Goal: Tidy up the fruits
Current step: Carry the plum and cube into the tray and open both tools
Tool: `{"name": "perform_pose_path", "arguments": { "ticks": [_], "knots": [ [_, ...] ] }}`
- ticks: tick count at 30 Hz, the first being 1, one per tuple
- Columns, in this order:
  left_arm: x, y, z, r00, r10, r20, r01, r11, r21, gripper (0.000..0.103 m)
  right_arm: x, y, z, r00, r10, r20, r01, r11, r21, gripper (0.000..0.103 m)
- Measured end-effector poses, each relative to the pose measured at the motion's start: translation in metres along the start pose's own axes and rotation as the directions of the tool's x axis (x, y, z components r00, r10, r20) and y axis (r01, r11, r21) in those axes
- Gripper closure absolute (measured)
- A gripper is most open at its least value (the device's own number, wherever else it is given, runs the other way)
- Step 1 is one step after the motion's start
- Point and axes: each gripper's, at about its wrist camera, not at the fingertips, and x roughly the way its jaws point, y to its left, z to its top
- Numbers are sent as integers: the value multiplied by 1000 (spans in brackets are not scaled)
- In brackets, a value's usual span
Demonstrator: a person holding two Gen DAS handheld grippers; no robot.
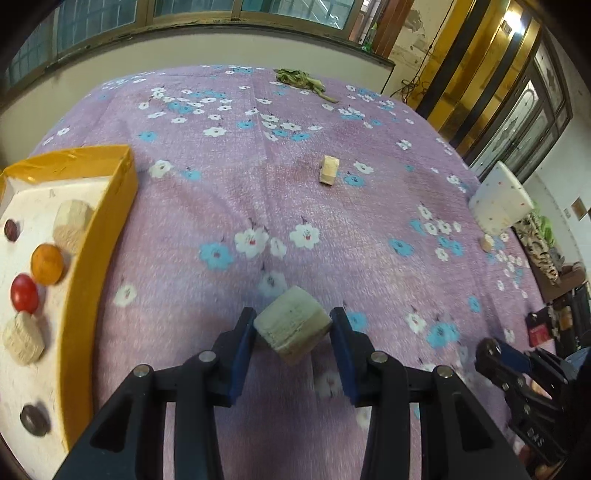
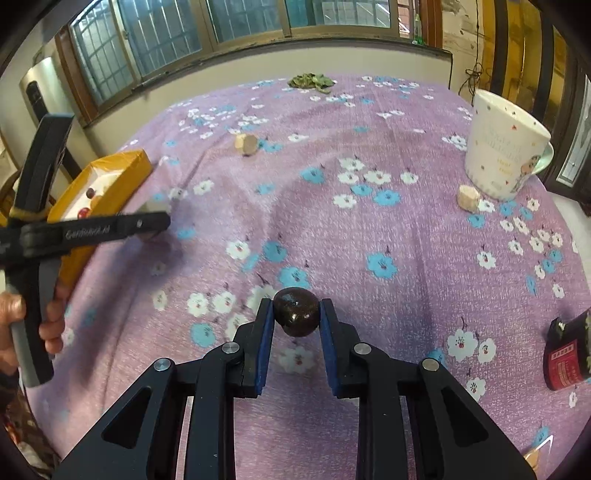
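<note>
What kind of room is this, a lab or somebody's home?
Most likely a home: a floral purple cloth covers the surface, a printed mug stands on it, and barred windows and a gold-trimmed cabinet sit behind.

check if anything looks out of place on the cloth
Two pale chunks lie loose on the purple cloth, outside the yellow tray: one mid-cloth, one beside the white mug at. Wilted green leaves sit at the far edge.
</note>
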Motion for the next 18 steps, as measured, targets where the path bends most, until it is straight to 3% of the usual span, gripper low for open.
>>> {"name": "perform_pose_path", "arguments": {
  "ticks": [9,18],
  "knots": [
    [-43,15,-9,999,-6,45,6,1000,-10,60,2,52,29,999,47,26,-45,996,-73,79],
    [-79,79,-14,996,53,67,-45,993,-110,60,24,126,58,992,125,-1,-124,978,-169,80]
  ]
}}
